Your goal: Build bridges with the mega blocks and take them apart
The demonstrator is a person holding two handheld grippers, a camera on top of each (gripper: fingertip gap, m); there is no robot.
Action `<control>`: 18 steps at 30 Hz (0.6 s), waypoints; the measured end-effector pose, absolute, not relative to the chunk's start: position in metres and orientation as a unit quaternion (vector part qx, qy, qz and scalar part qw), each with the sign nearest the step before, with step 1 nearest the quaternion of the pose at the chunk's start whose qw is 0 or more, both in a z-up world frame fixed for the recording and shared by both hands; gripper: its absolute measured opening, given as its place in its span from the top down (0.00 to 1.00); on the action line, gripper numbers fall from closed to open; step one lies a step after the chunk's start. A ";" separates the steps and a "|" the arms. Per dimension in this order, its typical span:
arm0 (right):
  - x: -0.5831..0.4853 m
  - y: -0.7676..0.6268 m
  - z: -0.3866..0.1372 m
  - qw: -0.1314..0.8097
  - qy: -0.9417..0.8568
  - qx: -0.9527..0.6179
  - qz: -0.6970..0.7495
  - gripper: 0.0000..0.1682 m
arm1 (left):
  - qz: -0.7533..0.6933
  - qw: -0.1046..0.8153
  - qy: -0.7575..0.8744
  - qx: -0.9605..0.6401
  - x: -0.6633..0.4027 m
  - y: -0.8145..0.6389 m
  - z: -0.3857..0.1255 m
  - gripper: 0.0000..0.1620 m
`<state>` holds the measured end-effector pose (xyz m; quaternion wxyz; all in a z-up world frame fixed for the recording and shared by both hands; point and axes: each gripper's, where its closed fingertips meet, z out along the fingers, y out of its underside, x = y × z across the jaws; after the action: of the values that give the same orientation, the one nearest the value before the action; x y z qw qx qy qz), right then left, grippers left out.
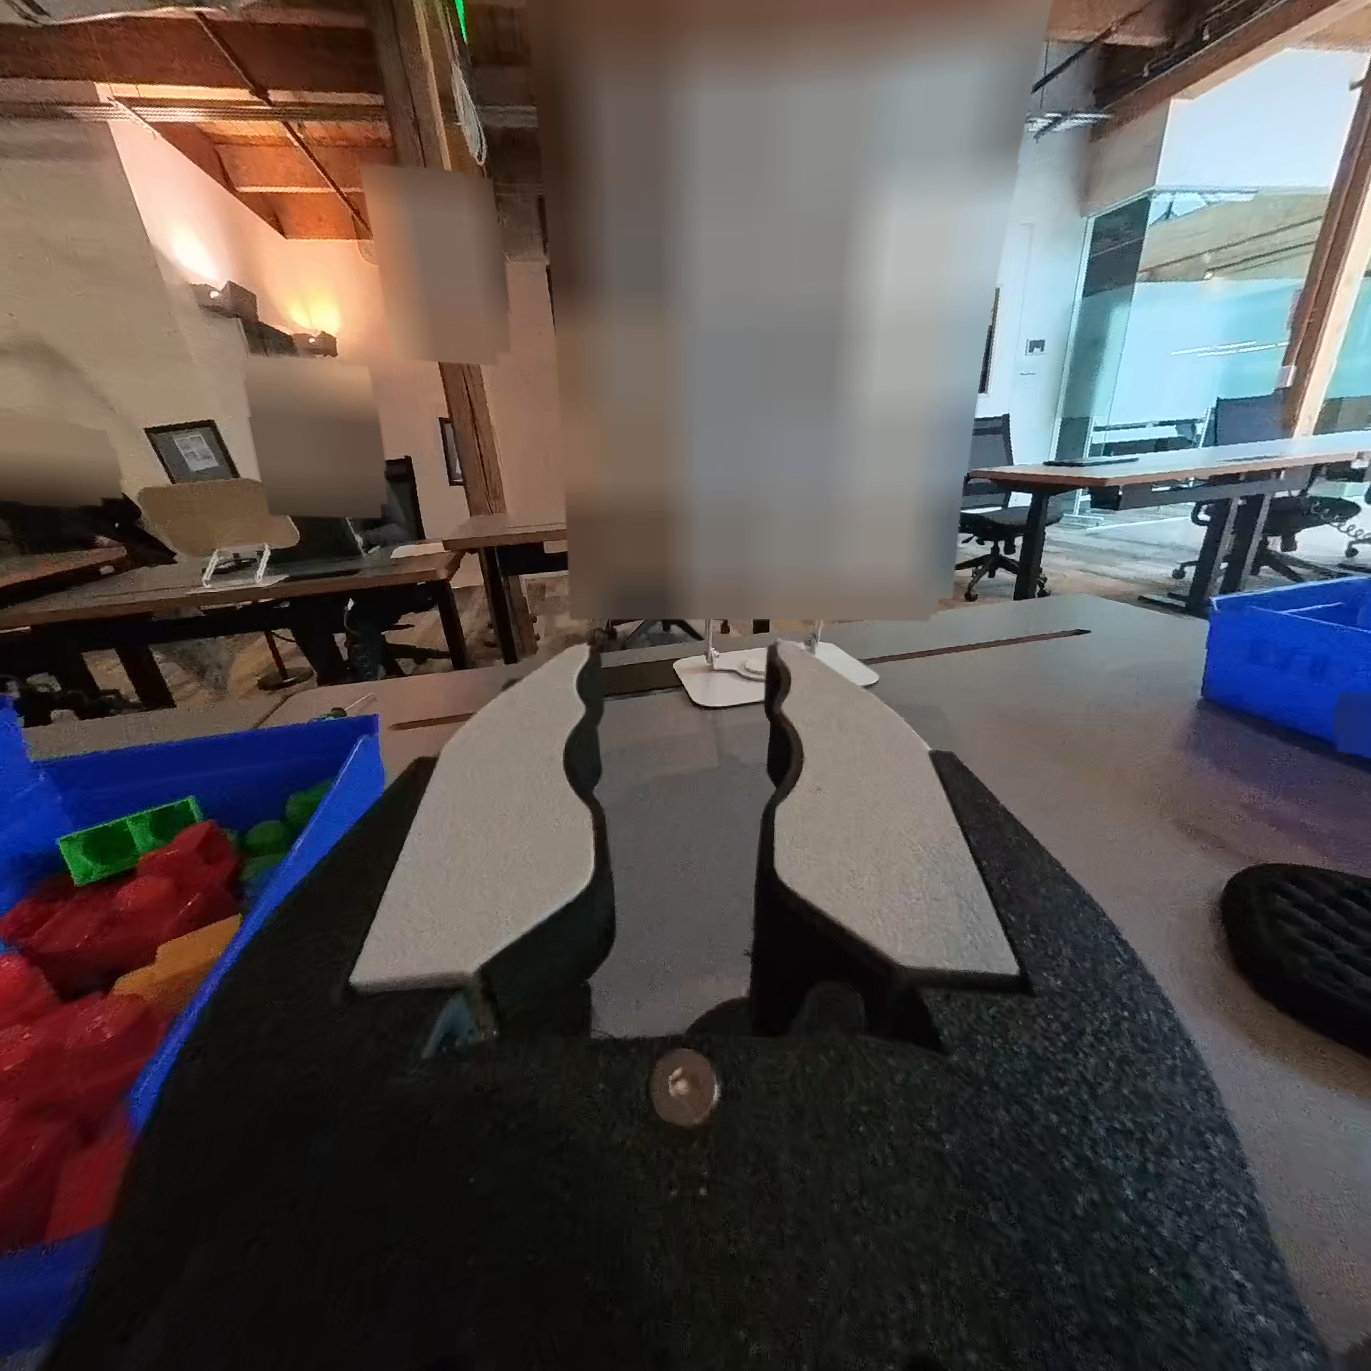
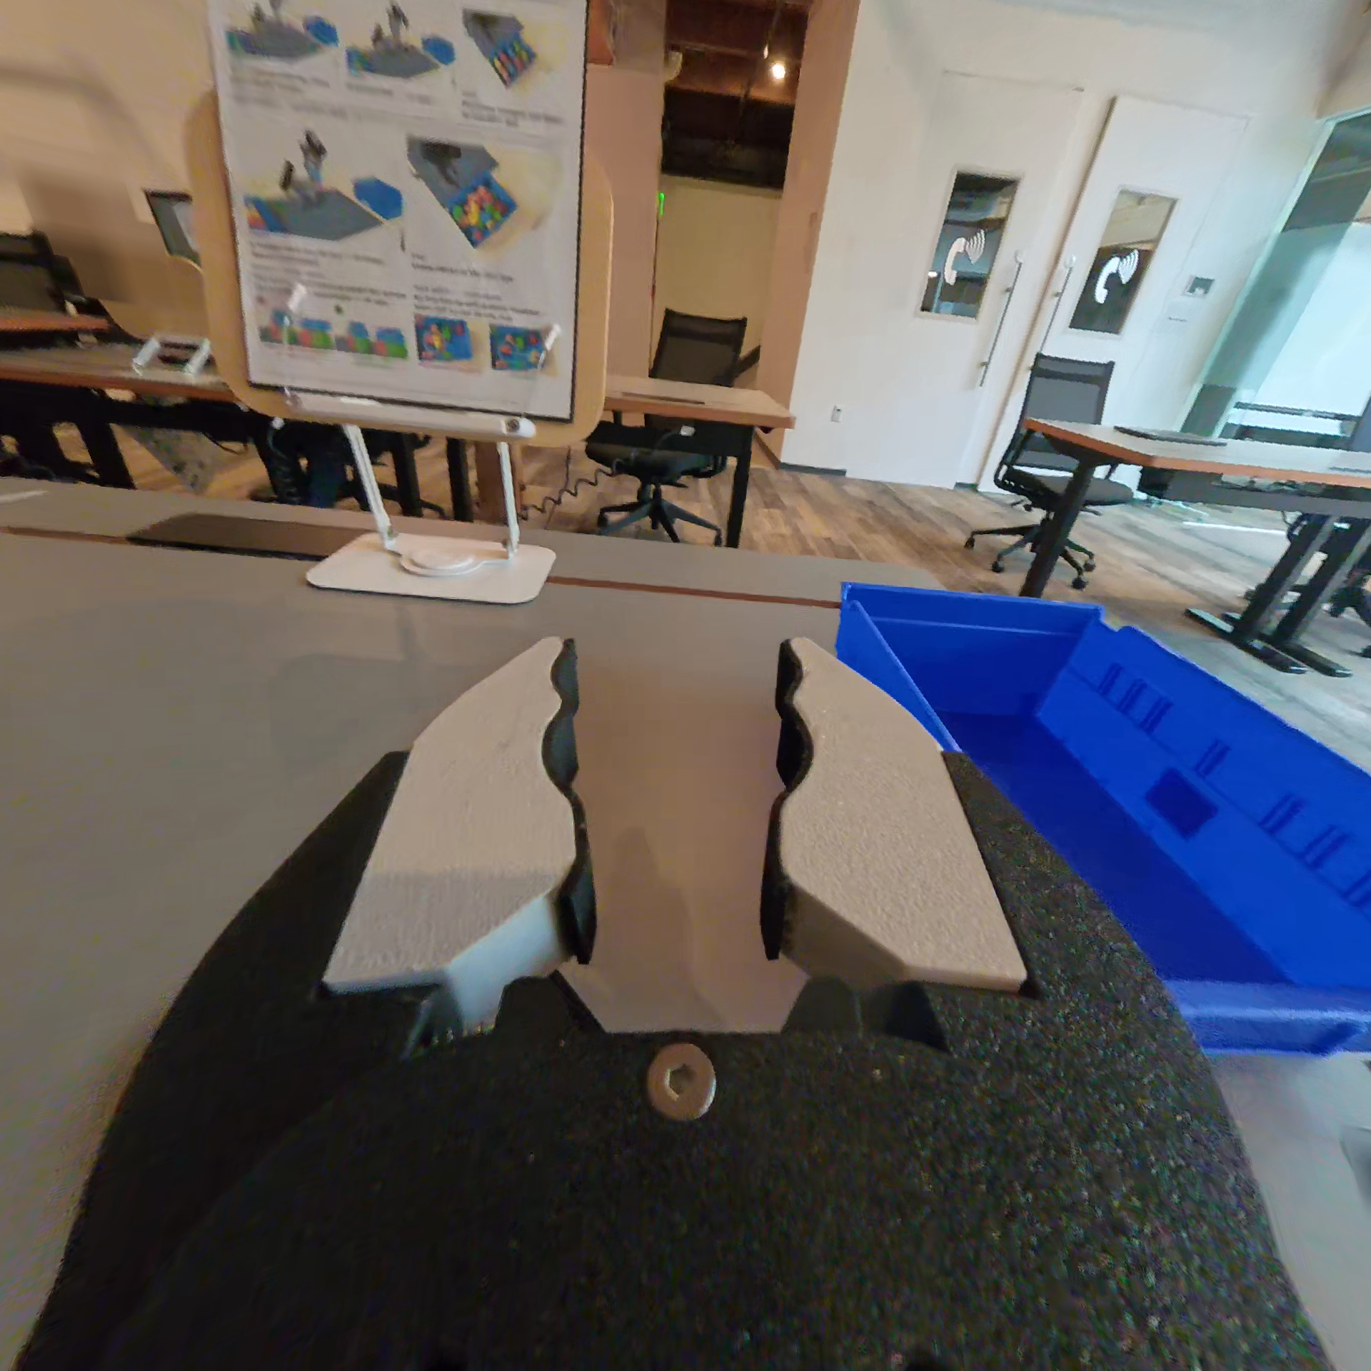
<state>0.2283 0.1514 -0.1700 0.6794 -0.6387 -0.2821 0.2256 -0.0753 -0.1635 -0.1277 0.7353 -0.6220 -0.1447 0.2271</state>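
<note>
A blue bin (image 1: 245, 764) at the left of the left wrist view holds several mega blocks: red ones (image 1: 111, 935), a green one (image 1: 126, 838) and an orange one (image 1: 185, 964). My left gripper (image 1: 679, 660) is open and empty above the grey table, to the right of that bin. My right gripper (image 2: 675, 653) is open and empty above the table. An empty blue bin (image 2: 1113, 779) lies just to its right; it also shows in the left wrist view (image 1: 1291, 668).
A white stand (image 2: 434, 567) holding an instruction sheet (image 2: 400, 200) is at the table's far edge. The black body of the other gripper (image 1: 1306, 942) shows at the right of the left wrist view. Desks and office chairs stand beyond the table. About 45 cm separates my left fingertips from my right.
</note>
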 end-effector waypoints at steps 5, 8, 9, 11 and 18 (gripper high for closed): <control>0.225 0.146 -0.161 0.684 -0.272 -0.615 0.282 0.72 | 0.224 0.733 -0.162 -0.621 -0.085 -0.174 -0.136 0.73; 0.217 0.142 -0.163 0.673 -0.293 -0.609 0.300 0.71 | 0.202 0.756 -0.151 -0.605 -0.083 -0.178 -0.132 0.73; 0.212 0.137 -0.162 0.667 -0.304 -0.601 0.318 0.71 | 0.175 0.773 -0.131 -0.596 -0.076 -0.176 -0.128 0.74; 0.203 0.126 -0.160 0.650 -0.316 -0.587 0.365 0.71 | 0.114 0.800 -0.109 -0.578 -0.065 -0.177 -0.122 0.74; 0.194 0.107 -0.153 0.651 -0.353 -0.551 0.384 0.72 | 0.168 0.781 -0.072 -0.597 -0.058 -0.178 -0.126 0.74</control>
<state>0.1938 0.1069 -0.1526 0.6510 -0.5513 -0.3532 0.3842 -0.0582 -0.1784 -0.1262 0.7808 -0.5974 -0.0720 0.1679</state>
